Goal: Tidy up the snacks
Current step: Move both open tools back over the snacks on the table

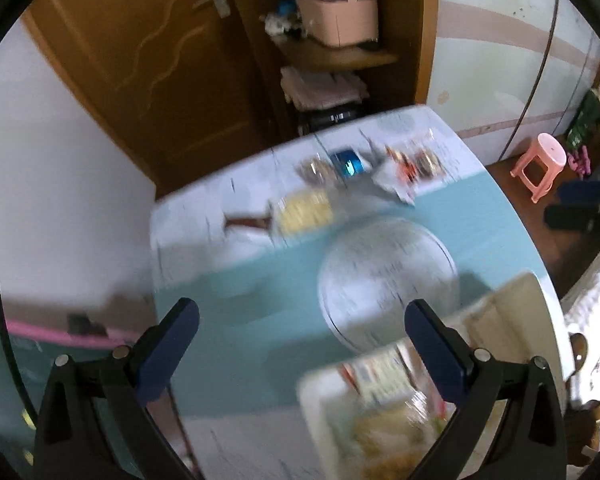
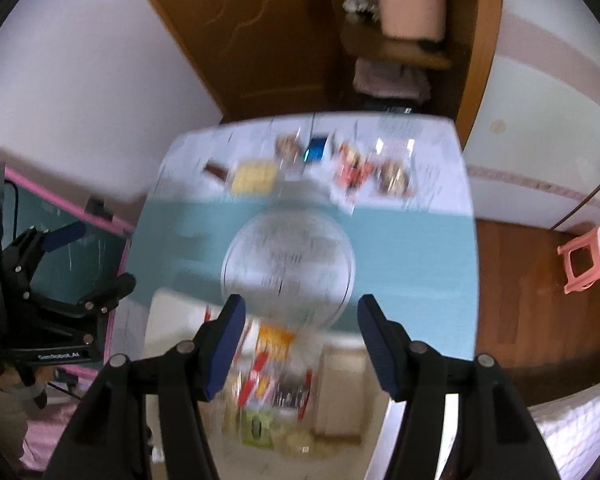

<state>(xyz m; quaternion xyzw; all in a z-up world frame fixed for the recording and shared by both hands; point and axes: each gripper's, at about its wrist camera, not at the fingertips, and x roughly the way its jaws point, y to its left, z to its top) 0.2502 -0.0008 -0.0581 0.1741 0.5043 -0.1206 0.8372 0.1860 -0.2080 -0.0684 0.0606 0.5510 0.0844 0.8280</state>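
1. Snacks (image 2: 256, 174) strewn in a blurred row along far side of desk (image 2: 412, 248); more packed in white tray (image 2: 172, 312) at near edge, round plate (image 2: 288, 256) between.
2. Left tool (image 1: 300, 320) spread, empty; right tool (image 2: 300, 316) spread, empty, above tray.

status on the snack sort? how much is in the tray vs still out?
Partly done. Several packets already lie in the white tray at the near edge. Nothing in hand: left claw and right claw both hang open above the table. Left: a yellow packet, a blue packet and a few more along the far edge. The round plate looks bare, though blurred.
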